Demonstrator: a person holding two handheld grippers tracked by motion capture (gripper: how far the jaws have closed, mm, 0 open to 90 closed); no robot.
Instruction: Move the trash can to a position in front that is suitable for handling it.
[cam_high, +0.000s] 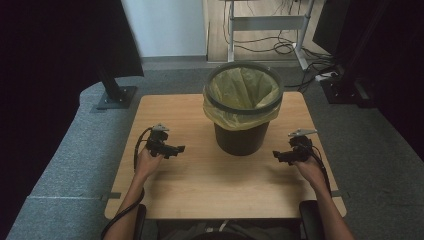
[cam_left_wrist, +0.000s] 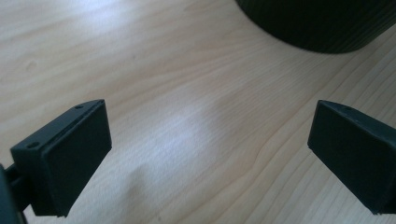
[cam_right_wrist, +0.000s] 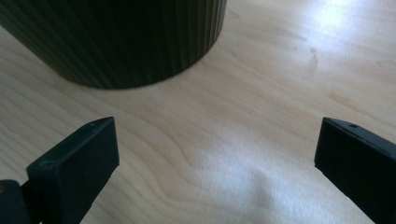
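Bin (cam_high: 243, 107): standing upright between both grippers, near each.
Left gripper (cam_high: 175, 149): pointing toward it, jaws apart, empty.
Right gripper (cam_high: 278, 156): mirroring, jaws apart, empty.

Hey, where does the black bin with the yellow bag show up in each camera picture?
High view: bin at table centre, between both grippers.
Left gripper view: its dark ribbed base at top right.
Right gripper view: its base at top left.
Shared landmark: the pale wooden table.

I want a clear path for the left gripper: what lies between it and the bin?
Nothing: bare wooden table separates the left gripper from the bin, as the high view shows; the left gripper view shows bare wood too.
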